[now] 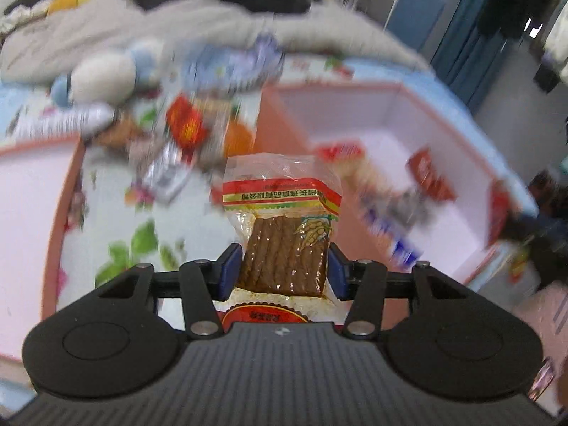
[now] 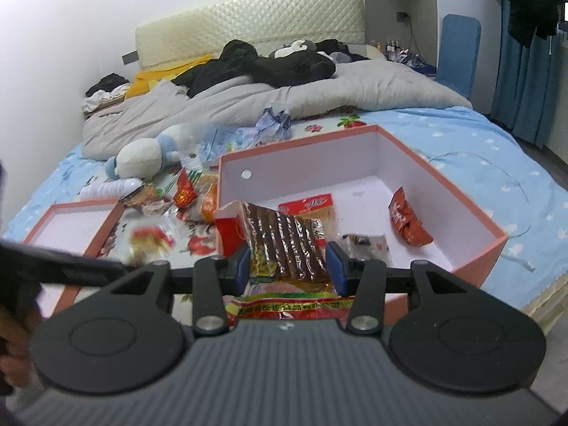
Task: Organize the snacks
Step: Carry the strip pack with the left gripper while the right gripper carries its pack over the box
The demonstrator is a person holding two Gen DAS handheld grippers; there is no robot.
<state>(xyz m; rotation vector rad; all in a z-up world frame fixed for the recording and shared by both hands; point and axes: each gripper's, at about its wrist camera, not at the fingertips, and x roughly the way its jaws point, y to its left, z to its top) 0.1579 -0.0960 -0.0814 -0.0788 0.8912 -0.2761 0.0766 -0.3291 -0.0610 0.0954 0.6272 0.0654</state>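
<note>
Left tool [image 1: 280, 266]: blue pads clamped on a clear plastic packet of light-brown twisted sticks with a red-and-yellow band [image 1: 284, 227]; the packet is held upright between the pads, its sealed top pointing away from the tool.

Right tool [image 2: 287, 264]: pads closed on a clear plastic packet of dark-brown ridged strips [image 2: 284, 241], tilted, its red-and-yellow printed end lying back against the tool body.

Ahead of the right tool and slightly to its right, an open pink cardboard box with a white interior [image 2: 443, 191] is seen on the bed. Inside it: a red-and-yellow flat snack packet [image 2: 309, 206], a crumpled dark-red snack bag [image 2: 408, 220] and a small clear packet [image 2: 362, 243].

Ahead-left of both tools, a loose pile of mixed snack packets [image 2: 191, 195] lies on the floral blue bedsheet [image 2: 461, 135], between the box and a shallow pink box lid [image 2: 71, 227] further left. The left-wrist background is motion-blurred.

Beyond the pile: a white-and-blue plush toy [image 2: 142, 158], then a grey duvet [image 2: 248, 103].
</note>
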